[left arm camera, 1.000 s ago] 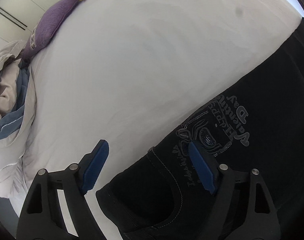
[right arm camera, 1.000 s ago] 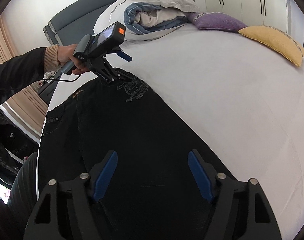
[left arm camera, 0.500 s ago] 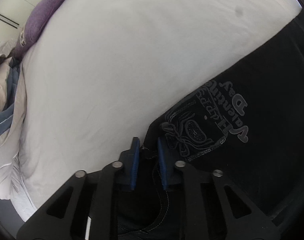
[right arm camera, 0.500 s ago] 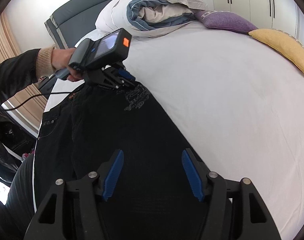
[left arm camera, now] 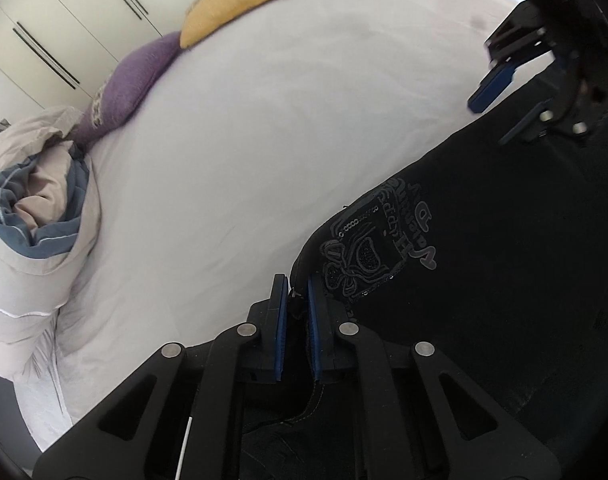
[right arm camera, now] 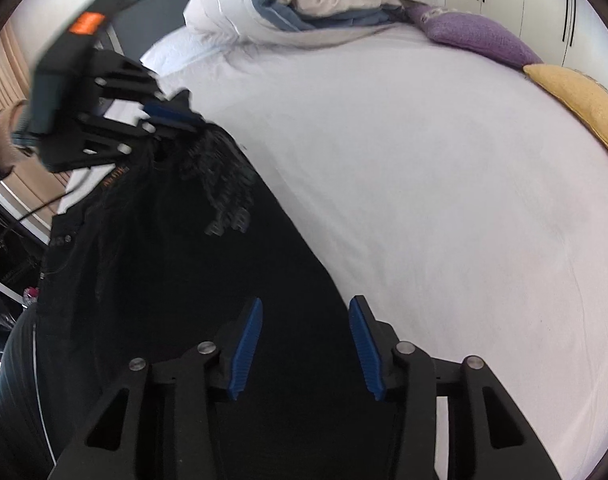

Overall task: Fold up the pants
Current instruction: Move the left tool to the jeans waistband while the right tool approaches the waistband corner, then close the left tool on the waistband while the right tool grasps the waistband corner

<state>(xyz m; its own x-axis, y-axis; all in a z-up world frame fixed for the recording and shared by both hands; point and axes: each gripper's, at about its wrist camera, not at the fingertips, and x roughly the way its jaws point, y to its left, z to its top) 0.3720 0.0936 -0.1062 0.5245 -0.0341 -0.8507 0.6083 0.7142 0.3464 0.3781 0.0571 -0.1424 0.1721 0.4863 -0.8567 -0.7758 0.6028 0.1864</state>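
Black pants (left arm camera: pixel 483 248) with a grey embroidered design lie on the white bed sheet (left arm camera: pixel 264 140). My left gripper (left arm camera: pixel 295 300) is shut on the pants' waist edge and lifts it off the sheet. In the right wrist view the pants (right arm camera: pixel 164 280) stretch away from me, and the left gripper (right arm camera: pixel 172 118) holds their far end raised and bunched. My right gripper (right arm camera: pixel 305 344) is open just over the near part of the pants, by their right edge. It also shows in the left wrist view (left arm camera: pixel 503 92), open.
A rolled white and blue duvet (right arm camera: pixel 304 4) lies at the head of the bed. A purple pillow (right arm camera: pixel 475 36) and a yellow pillow (right arm camera: pixel 579 100) lie along the far side. White wardrobe doors (left arm camera: pixel 64 28) stand behind. The person's legs (right arm camera: pixel 20 392) are at the bed's left edge.
My left gripper closed on the waist edge and lifted it toward the right gripper. My right gripper moved forward along the pants and narrowed a little, still open.
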